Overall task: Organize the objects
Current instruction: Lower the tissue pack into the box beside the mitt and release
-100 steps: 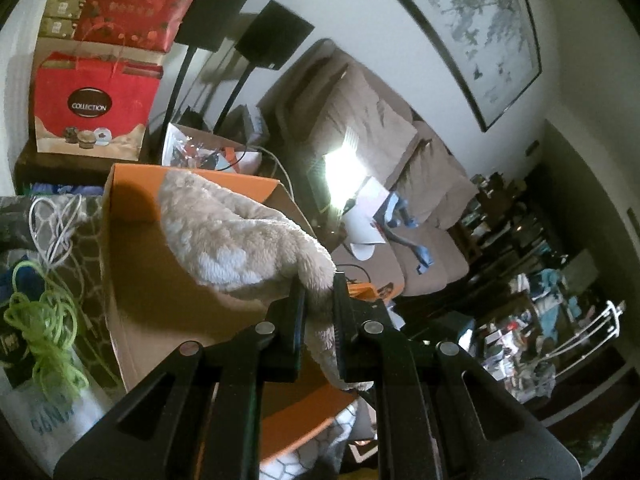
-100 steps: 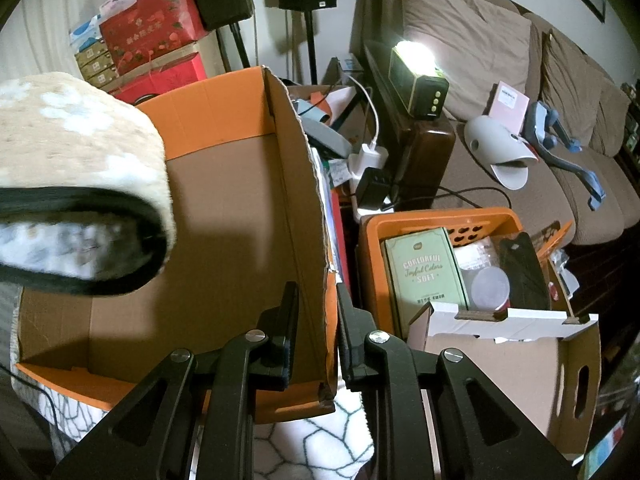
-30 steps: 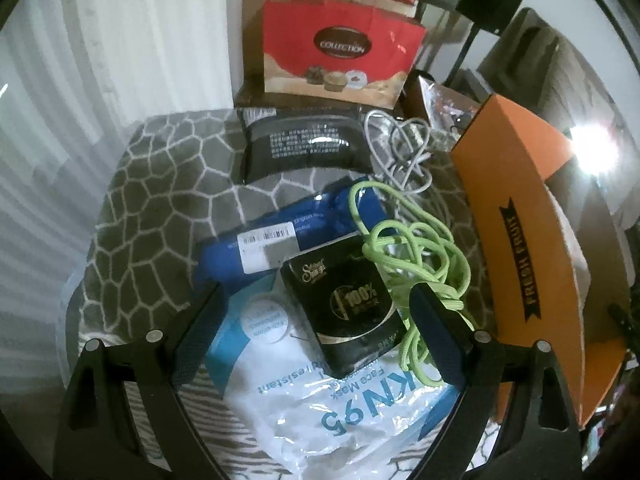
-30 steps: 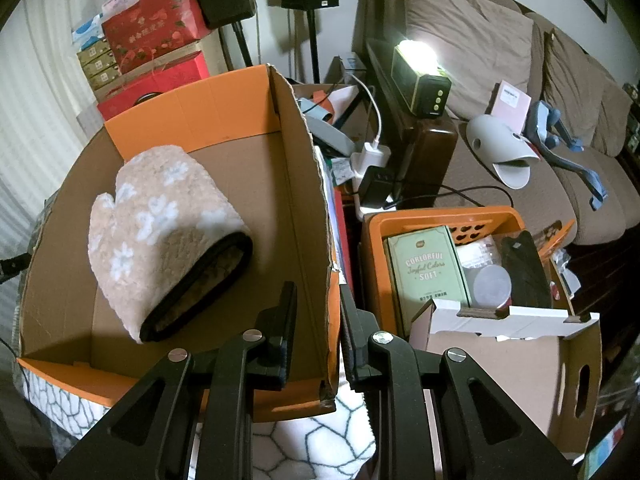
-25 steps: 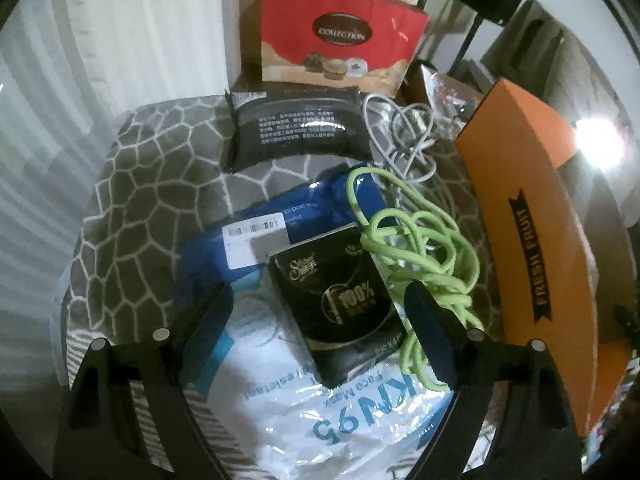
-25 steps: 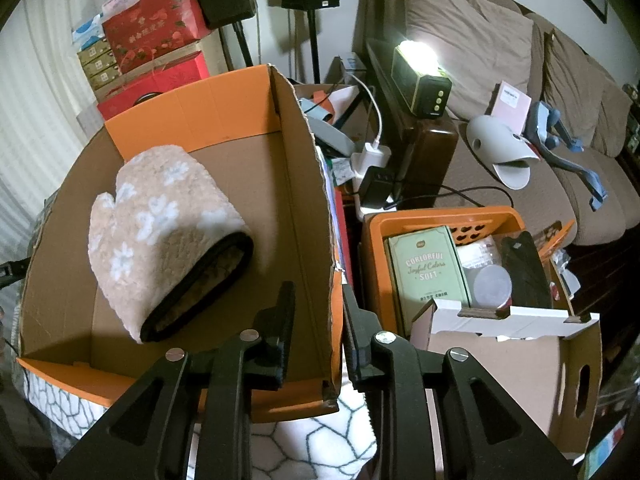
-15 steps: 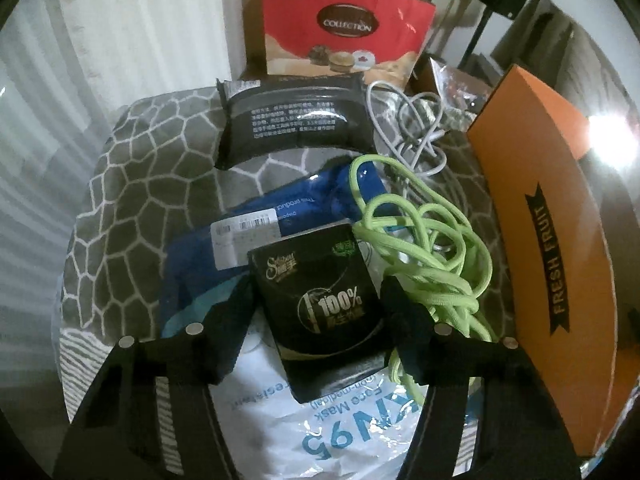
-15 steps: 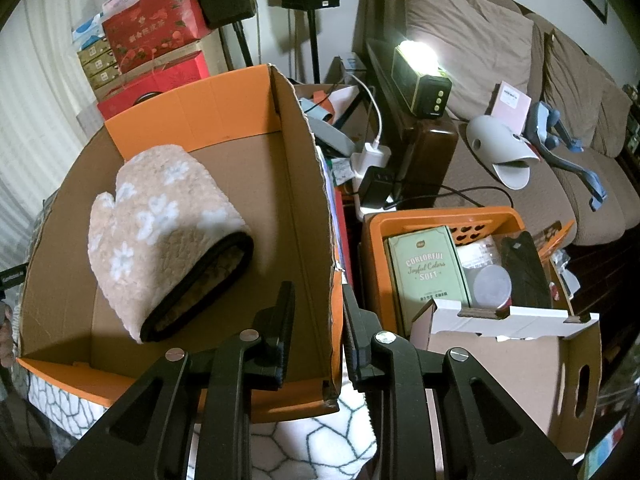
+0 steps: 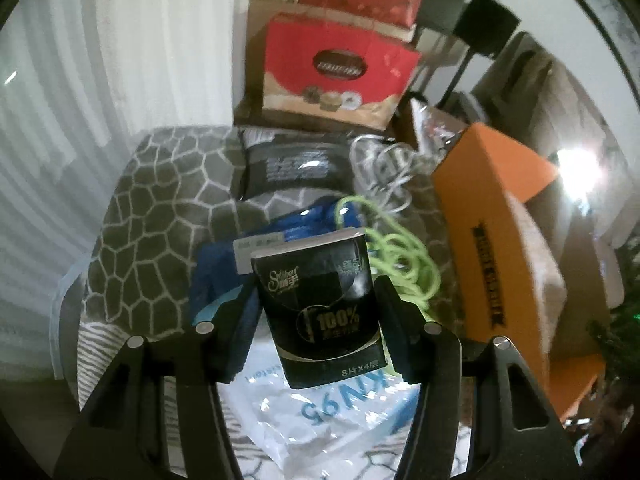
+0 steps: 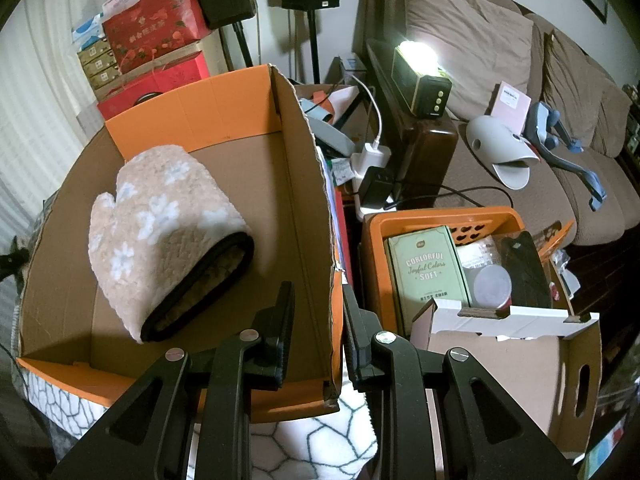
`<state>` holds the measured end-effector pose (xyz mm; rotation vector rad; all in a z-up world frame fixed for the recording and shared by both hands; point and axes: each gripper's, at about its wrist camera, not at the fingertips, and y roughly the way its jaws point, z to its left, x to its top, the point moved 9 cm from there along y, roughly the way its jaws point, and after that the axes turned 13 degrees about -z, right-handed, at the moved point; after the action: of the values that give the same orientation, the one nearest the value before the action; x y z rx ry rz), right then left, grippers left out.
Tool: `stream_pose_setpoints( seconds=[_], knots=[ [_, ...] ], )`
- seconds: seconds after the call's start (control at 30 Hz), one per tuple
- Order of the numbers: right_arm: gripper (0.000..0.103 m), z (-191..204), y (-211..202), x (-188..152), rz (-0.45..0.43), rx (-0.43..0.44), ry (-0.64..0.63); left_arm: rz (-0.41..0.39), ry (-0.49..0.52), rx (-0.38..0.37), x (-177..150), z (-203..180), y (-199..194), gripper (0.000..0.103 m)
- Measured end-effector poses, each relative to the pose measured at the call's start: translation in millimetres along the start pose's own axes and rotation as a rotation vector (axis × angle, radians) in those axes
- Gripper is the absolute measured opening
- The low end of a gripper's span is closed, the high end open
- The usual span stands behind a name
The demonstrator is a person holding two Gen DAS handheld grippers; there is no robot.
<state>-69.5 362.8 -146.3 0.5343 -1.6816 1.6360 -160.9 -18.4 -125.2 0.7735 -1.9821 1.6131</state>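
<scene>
Tissue pack (image 9: 320, 304): black, held upright at centre frame of the left view, raised above the mask bag.
Left gripper (image 9: 316, 320): fingers narrowed and pressed against both sides of the tissue pack.
Mask bag (image 9: 320, 412): white, marked KN95, seen at lower centre beneath the pack, lying on the patterned blanket (image 9: 160, 208).
Green cord (image 9: 400, 256): coiled just right of the pack, beside a blue packet (image 9: 224, 264).
Dark pouch (image 9: 296, 164): noted at upper centre, with white cable (image 9: 384, 168) to its right.
Box (image 10: 304, 208): orange cardboard, open-topped, filling the left half of the right view; its outer wall is seen at the right edge of the left view.
Mitten (image 10: 164, 232): fleece, flower-patterned, lying inside the box at its left.
Right gripper (image 10: 318, 332): fingers set narrow, astride the box's right wall; contact with the wall cannot be told.
Basket (image 10: 440, 216): orange, at right of the box, holding a green carton (image 10: 428, 268).
</scene>
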Motion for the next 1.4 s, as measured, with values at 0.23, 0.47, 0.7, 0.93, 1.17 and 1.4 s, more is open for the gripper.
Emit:
stream_pose_setpoints(
  seconds=[0.23, 0.47, 0.7, 0.93, 1.17, 1.4],
  knots=[
    [0.023, 0, 0, 0, -0.001, -0.001, 0.0, -0.063, 0.047, -0.145, 17, -55, -47, 0.053],
    [0.023, 0, 0, 0, 0.0, -0.001, -0.001, -0.058, 0.153, -0.284, 14, -131, -71, 0.053],
    [0.023, 0, 0, 0, 0.0, 0.0, -0.001, -0.021, 0.223, -0.306, -5, -178, -64, 0.053],
    [0.023, 0, 0, 0, -0.001, 0.0, 0.0, 0.023, 0.311, -0.249, -33, -196, -47, 0.053],
    [0.024, 1, 0, -1, -0.001, -0.001, -0.002, 0.06, 0.35, -0.219, -53, -200, -35, 0.053],
    [0.024, 1, 0, -1, -0.001, -0.001, -0.001, 0.078, 0.352, -0.22, -62, -206, -32, 0.053]
  ],
)
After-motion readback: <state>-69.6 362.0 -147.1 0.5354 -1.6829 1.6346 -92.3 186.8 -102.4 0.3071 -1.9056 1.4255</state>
